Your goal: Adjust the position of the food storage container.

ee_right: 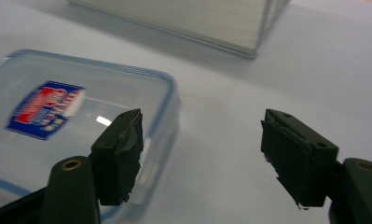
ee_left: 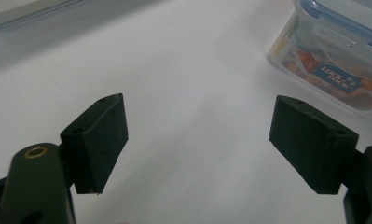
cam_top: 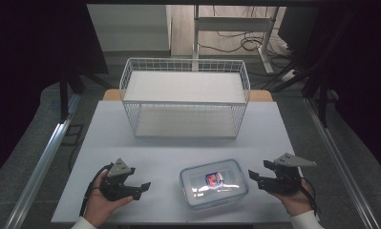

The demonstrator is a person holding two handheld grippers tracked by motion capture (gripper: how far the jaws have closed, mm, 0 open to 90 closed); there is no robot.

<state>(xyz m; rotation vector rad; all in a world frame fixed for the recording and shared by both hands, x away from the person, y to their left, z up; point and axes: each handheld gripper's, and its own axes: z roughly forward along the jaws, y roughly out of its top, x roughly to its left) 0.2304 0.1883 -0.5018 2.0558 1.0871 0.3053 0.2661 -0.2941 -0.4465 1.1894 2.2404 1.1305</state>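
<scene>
The clear lidded container [cam_top: 214,183] is lying flat near the worktop's [cam_top: 274,129] front edge, its long axis running roughly along that edge, tilted slightly. Its contents are hard to make out through the glare on the lid. The left gripper [cam_top: 136,187] and the right gripper [cam_top: 253,177] are flanking it with jaws spread, gripping nothing. Bare worktop is separating it from the wire basket [cam_top: 185,95] at the back edge.
</scene>
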